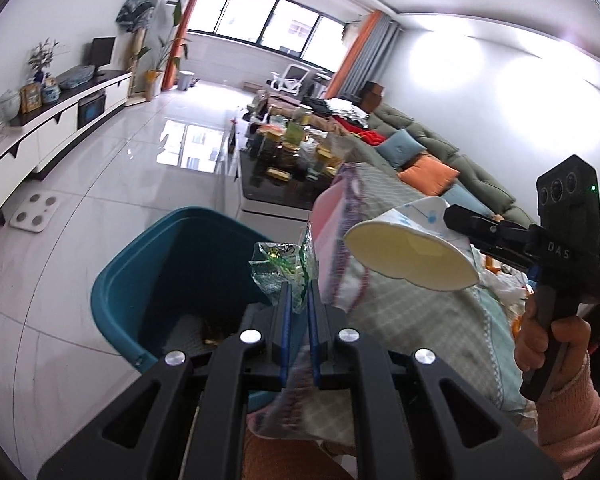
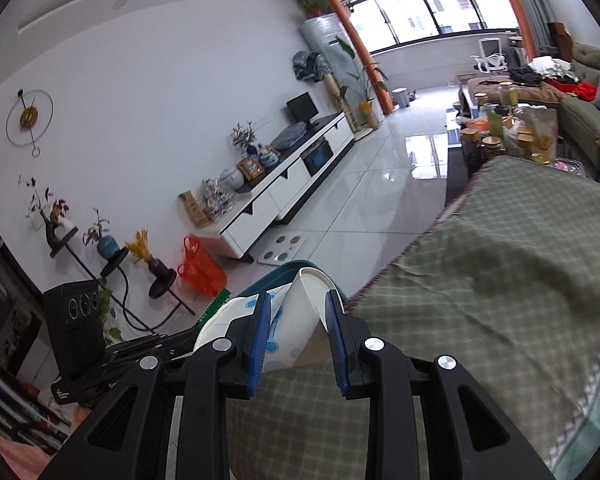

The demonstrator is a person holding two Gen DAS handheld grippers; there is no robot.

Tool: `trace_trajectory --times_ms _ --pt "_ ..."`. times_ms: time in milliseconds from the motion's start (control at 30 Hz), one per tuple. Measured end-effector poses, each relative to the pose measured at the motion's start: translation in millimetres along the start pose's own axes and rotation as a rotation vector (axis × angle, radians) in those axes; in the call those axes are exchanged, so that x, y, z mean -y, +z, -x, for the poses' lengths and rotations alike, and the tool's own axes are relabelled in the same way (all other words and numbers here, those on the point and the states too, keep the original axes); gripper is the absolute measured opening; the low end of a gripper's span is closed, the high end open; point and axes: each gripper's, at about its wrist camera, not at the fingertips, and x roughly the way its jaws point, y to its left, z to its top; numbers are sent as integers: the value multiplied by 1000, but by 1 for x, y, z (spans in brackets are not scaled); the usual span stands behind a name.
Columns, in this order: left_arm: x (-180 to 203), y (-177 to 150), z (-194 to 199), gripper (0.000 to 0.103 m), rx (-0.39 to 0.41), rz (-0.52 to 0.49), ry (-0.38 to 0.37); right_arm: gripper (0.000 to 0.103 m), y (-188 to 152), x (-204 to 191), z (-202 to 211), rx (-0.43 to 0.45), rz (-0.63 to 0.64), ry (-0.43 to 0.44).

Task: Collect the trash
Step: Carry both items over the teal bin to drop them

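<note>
My left gripper (image 1: 298, 292) is shut on a crumpled clear and green plastic wrapper (image 1: 278, 268), held over the near right rim of a teal trash bin (image 1: 140, 264). My right gripper (image 2: 298, 304) is shut on a squashed white paper cup with blue dots (image 2: 296, 320); in the left wrist view the cup (image 1: 412, 256) hangs to the right of the bin, above the cloth-covered table, with its mouth facing me. The bin's rim (image 2: 284, 270) peeks out behind the cup. Some trash lies at the bin's bottom (image 1: 212, 336).
A table under a green checked cloth (image 2: 500, 280) fills the right. A black coffee table with jars (image 1: 284, 156) and a green sofa (image 1: 440, 148) lie beyond. A white scale (image 1: 34, 212), a white TV cabinet (image 1: 40, 136) and an orange bag (image 2: 200, 268) stand on the left.
</note>
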Motion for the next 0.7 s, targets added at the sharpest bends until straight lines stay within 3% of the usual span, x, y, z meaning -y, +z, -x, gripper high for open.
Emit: trace_trajectory --times_ms 667,700 --pt "-43 -4 -31 10 -73 112 81 30 -1 -17 -86 -166 35 -45" --pt "-43 -6 -32 14 -75 118 81 30 -2 -18 -88 -173 34 -44"
